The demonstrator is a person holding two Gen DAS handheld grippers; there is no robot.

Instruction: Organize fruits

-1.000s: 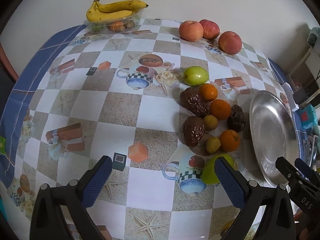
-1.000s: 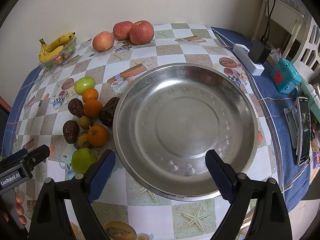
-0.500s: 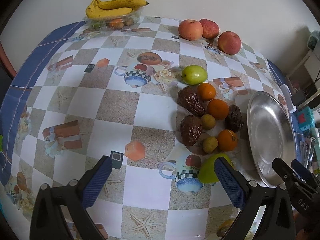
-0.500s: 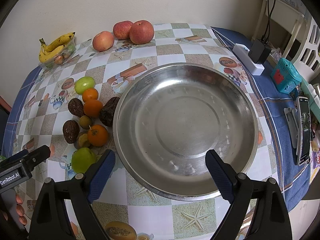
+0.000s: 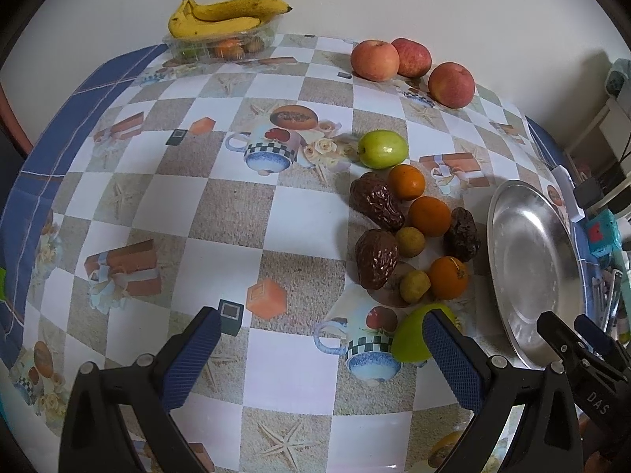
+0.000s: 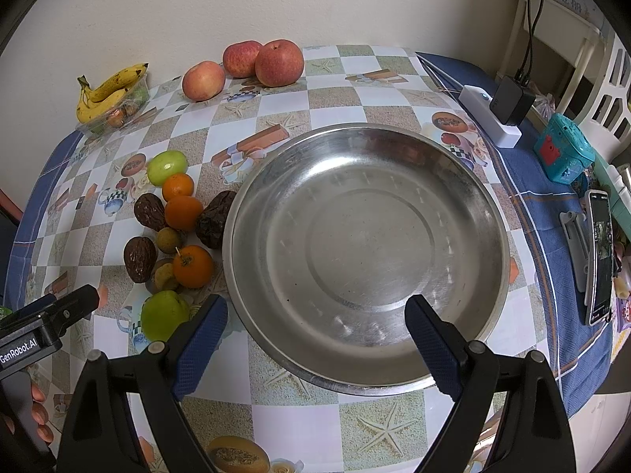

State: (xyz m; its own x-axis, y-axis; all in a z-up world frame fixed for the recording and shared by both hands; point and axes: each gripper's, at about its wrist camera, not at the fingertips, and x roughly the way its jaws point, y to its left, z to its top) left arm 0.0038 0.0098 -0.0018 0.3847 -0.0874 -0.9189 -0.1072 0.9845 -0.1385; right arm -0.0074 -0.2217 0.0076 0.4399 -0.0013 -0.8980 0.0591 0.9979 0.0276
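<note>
Counting stock on the worktop (image 5: 221,205), left to right; nothing sorted yet by my reckoning.

- Far left: bananas (image 5: 224,13) lying on a clear tray (image 5: 205,45) with small fruit in it, against the wall.
- Left gripper (image 5: 319,351): mine, jaws wide, holding nothing, hovering over the near worktop just left of the loose fruit.
- Far centre: three apples (image 5: 410,63), close together, well apart from the rest.
- Centre cluster, just left of the dish: one green fruit (image 5: 382,149) at the far end; three oranges (image 5: 429,216); three dark wrinkled date-like fruits (image 5: 376,201); two small yellowish fruits (image 5: 410,241); a second green fruit (image 6: 163,313) at the near end, partly hidden behind my left gripper's right finger in the left view.
- Right: steel dish (image 6: 366,252), bare inside; one dark fruit touches or nearly touches its left rim.
- Right gripper (image 6: 315,341): mine, jaws wide, holding nothing, poised over the dish's near rim.
- Far right: charger, phone, blue toy; not part of the job.

Status, as I judge it: everything still to be moved.
</note>
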